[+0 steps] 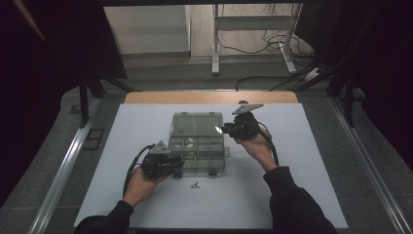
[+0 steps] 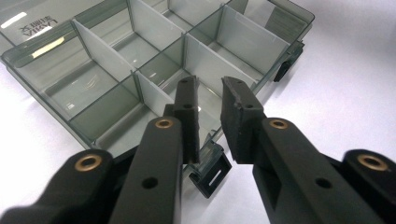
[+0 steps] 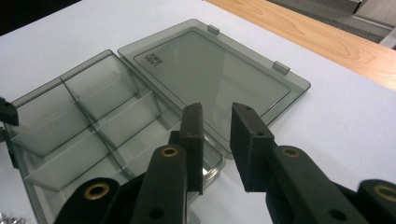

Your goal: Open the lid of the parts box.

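Observation:
A smoky see-through organiser box lies open in the middle of the white table. Its divided tray (image 1: 197,155) is nearer me and its flat lid (image 1: 197,124) is folded back beyond it. My left gripper (image 1: 179,168) is at the tray's front left corner. In the left gripper view its jaws (image 2: 210,88) stand a little apart over the front wall, above a dark latch (image 2: 212,173), with nothing pinched. My right gripper (image 1: 223,129) hovers at the box's right side near the hinge. In the right gripper view its jaws (image 3: 217,112) are apart over the tray's corner (image 3: 210,163) and hold nothing.
A small dark part (image 1: 195,185) lies on the table just in front of the box. A few shiny bits (image 3: 9,217) sit at the lower left of the right gripper view. A wooden strip (image 1: 209,96) borders the far edge, with stand legs (image 1: 214,48) and cables beyond.

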`<state>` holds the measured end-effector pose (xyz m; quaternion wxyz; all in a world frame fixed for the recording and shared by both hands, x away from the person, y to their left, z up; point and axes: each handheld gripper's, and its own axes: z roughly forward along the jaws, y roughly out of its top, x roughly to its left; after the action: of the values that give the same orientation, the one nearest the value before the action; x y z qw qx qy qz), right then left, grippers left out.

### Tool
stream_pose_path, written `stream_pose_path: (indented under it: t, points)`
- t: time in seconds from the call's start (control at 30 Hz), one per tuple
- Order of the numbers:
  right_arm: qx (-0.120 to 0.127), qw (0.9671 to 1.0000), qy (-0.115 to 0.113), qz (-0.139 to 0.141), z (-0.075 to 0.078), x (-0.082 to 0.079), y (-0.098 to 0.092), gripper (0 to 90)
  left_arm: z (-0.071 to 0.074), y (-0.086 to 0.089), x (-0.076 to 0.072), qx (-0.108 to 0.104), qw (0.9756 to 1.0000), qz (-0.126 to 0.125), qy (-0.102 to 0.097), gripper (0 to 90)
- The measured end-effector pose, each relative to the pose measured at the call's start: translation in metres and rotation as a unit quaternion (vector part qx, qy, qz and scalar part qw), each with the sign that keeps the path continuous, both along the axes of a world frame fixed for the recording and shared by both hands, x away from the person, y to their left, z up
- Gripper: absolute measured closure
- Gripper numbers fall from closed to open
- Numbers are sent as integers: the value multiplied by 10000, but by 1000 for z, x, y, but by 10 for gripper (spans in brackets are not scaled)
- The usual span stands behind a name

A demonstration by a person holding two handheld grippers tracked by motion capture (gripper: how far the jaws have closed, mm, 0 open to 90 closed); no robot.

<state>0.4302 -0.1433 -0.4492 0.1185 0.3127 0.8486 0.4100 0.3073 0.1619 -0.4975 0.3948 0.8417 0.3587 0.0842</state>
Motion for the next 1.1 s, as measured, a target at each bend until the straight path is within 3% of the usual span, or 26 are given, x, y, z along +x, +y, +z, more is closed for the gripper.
stream_pose_path:
  t: [0.7,1.1]
  points:
    - [-74,9999,28,113,4,-22,-4,615,8,10,-11,49,9999,116,-116,569]
    - [-87,9998,51,145,4,-40,-17,540,11,13,-16,68,9998,123,-153,497]
